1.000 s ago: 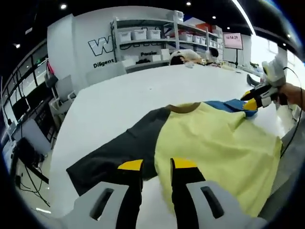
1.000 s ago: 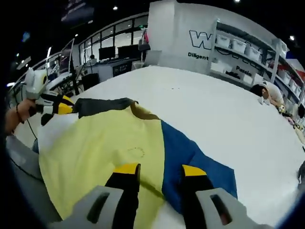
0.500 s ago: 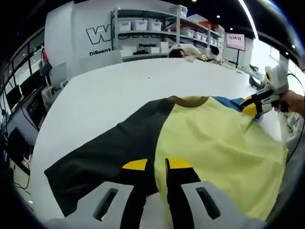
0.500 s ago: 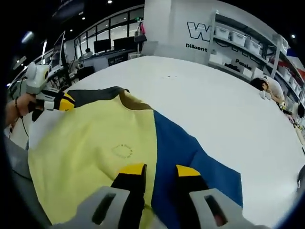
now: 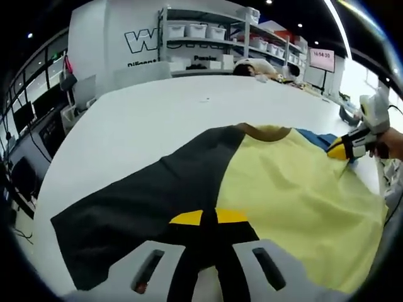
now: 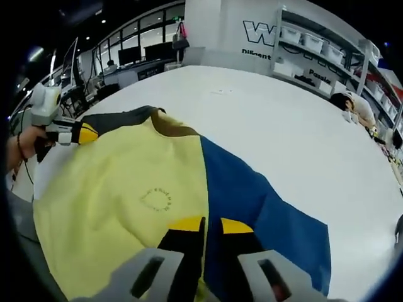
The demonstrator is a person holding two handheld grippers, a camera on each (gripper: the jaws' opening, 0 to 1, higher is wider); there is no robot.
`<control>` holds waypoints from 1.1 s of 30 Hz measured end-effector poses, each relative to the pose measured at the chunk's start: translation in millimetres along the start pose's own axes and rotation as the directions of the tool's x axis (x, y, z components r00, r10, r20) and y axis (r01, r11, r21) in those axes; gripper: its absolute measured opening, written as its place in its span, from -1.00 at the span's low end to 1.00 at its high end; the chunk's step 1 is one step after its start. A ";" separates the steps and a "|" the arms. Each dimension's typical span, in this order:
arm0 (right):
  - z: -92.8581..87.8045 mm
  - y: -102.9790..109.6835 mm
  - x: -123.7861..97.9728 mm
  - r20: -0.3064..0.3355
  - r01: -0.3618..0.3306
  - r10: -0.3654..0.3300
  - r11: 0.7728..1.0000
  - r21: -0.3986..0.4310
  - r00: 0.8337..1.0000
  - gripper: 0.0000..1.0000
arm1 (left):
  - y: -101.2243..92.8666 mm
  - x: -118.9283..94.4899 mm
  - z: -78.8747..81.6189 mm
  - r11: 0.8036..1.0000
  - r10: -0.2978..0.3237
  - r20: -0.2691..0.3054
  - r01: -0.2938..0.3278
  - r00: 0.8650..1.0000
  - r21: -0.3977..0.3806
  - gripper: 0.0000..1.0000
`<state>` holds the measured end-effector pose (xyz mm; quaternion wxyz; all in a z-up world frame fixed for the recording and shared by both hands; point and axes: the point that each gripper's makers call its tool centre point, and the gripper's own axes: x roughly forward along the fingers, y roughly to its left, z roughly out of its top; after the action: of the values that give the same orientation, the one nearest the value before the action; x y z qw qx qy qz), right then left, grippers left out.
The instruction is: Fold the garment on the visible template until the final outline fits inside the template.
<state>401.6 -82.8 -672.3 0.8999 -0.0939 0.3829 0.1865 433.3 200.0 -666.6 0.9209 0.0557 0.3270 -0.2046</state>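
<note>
The garment (image 5: 252, 182) lies spread on a large white table (image 5: 157, 113), its near edge toward the person. It has a pale yellow body, a brown collar (image 5: 261, 131) at the far end, a black sleeve (image 5: 138, 207) spreading out to the left and a blue sleeve (image 6: 252, 195) spreading out to the right. A small ring of print (image 6: 157, 200) sits on the yellow chest.

In the left gripper view, the left gripper (image 5: 209, 218) sits at the near edge of the garment, right on the seam where black meets yellow. Its yellow-tipped jaws are clenched together with almost no gap, apparently pinching the fabric there (the cloth between them is hard to make out). The same gripper appears in the right gripper view at the far left, held by a hand (image 6: 17, 151) beside the black sleeve.

In the right gripper view, the right gripper (image 6: 203, 225) rests on the seam between yellow and blue near the bottom edge. Its jaws are drawn nearly together, and I cannot tell whether they have cloth in them.

Beyond the table stand white shelves (image 5: 201, 41) with bins and a wall with large lettering (image 6: 261, 33).
</note>
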 end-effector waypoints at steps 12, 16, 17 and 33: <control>9.0 -9.2 10.2 -0.007 0.024 -0.024 1.000 -0.013 1.000 -1.00 | 0.7 4.7 3.5 0.999 -0.007 0.033 0.008 0.999 -0.050 -1.00; 14.8 -14.6 16.1 0.010 0.040 -0.040 0.999 -0.025 0.999 -1.00 | 1.9 6.4 4.9 0.999 -0.003 0.037 0.005 0.999 -0.053 -1.00; 16.7 -16.2 18.0 0.012 0.044 -0.044 0.999 -0.028 0.999 -1.00 | 2.3 7.1 5.3 0.999 -0.002 0.039 0.004 0.999 -0.051 -1.00; 38.3 -35.0 38.0 0.022 0.042 -0.041 0.998 -0.056 0.999 -1.00 | 7.8 16.2 12.4 0.998 0.014 0.053 -0.011 0.998 -0.063 -1.00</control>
<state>465.2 -92.7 -672.5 0.9045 -0.1251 0.3661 0.1795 455.0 198.6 -667.3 0.9319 0.0231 0.3081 -0.1899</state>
